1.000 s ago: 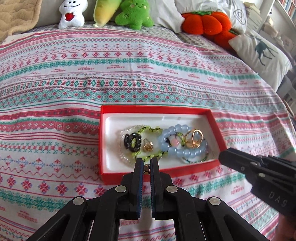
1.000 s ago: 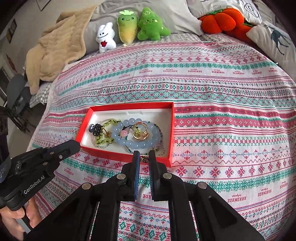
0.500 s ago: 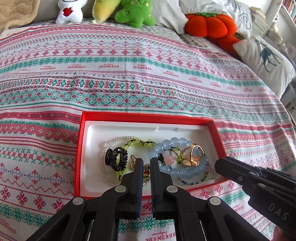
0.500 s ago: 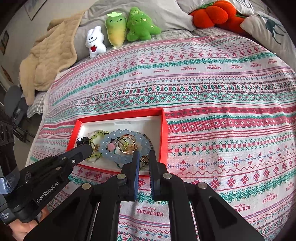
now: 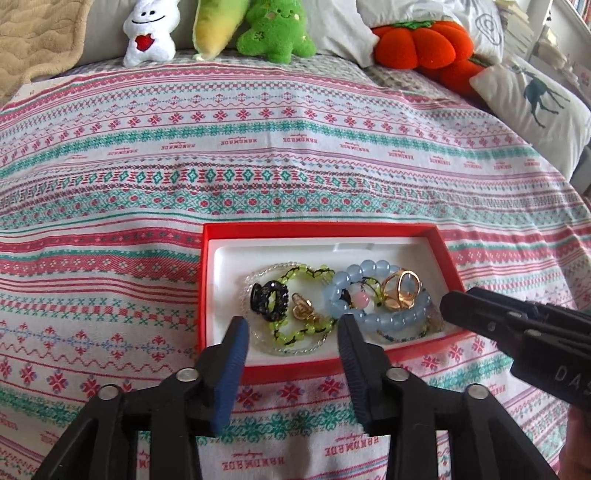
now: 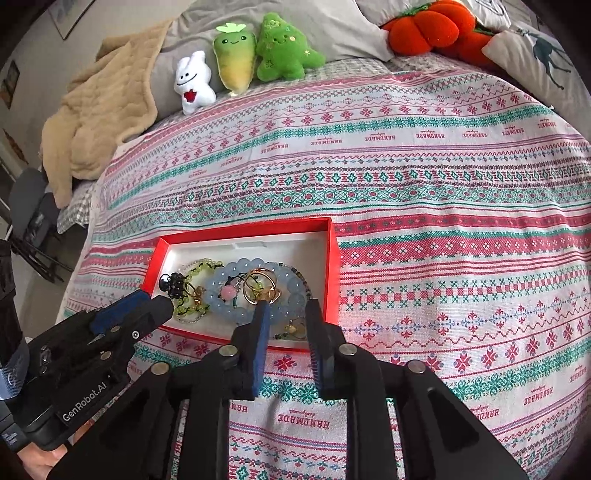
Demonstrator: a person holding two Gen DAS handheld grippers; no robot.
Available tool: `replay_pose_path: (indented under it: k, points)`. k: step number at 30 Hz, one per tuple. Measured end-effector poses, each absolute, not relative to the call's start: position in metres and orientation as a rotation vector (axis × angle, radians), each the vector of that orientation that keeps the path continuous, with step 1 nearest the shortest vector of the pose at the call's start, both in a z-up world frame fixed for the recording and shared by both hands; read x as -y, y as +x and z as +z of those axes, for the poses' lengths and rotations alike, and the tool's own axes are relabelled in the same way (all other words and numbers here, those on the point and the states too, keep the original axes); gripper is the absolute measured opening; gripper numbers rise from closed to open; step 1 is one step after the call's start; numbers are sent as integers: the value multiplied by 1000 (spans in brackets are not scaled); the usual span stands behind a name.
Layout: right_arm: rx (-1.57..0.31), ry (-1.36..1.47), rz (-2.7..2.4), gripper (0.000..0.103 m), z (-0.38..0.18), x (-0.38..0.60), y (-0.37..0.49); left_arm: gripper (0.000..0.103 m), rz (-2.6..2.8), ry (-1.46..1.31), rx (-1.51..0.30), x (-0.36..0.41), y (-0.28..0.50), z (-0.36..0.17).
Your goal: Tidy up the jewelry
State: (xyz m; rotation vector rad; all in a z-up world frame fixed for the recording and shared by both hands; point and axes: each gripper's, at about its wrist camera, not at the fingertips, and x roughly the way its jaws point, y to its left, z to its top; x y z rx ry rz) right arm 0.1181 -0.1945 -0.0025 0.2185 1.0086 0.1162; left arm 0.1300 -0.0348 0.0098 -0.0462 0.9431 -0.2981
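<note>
A red box (image 5: 321, 230) (image 6: 334, 266) with a white liner lies on the patterned bedspread. It holds a blue bead bracelet (image 5: 369, 315) (image 6: 240, 308), a green bead bracelet (image 5: 303, 275), a black ring (image 5: 269, 301), gold rings (image 5: 400, 290) (image 6: 260, 286) and a small gold piece (image 5: 301, 304). My left gripper (image 5: 291, 325) is open and empty over the box's near edge, above the green bracelet. My right gripper (image 6: 286, 308) is open and empty over the box's near right corner; it also shows in the left wrist view (image 5: 517, 325).
Plush toys (image 5: 151, 33) (image 6: 280, 48), an orange pumpkin cushion (image 5: 421, 44) and a deer pillow (image 5: 532, 96) line the far side of the bed. A beige blanket (image 6: 96, 122) lies at the far left. The bedspread (image 6: 461, 206) spreads around the box.
Both grippers have opened from shut. The small gold piece held by the left gripper now lies in the box. Both grippers sit over the box's near edge.
</note>
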Motion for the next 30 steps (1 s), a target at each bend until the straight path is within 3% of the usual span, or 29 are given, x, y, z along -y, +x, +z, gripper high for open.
replay_pose_path:
  k: [3, 7, 9, 13, 19, 25, 30]
  points:
    - [-1007, 220, 129, 37, 1, 196, 114, 58, -285, -21, -946, 31, 123, 11]
    - [-998, 199, 134, 37, 8, 198, 104, 66, -259, 18, -949, 26, 111, 13]
    - [-997, 185, 135, 38, 10, 199, 98, 78, -238, 35, -952, 23, 104, 13]
    - [-1007, 157, 132, 54, 12, 200, 84, 89, -202, 42, -961, 19, 88, 11]
    - [-1024, 103, 105, 68, 13, 196, 59, 102, -149, 83, -977, 17, 64, 7]
    - [-1066, 45, 34, 93, 8, 194, 37, 102, -90, 95, -1010, 12, 48, -1]
    - [-1073, -20, -19, 97, 5, 190, 24, 102, -94, 46, -1051, 7, 46, -6]
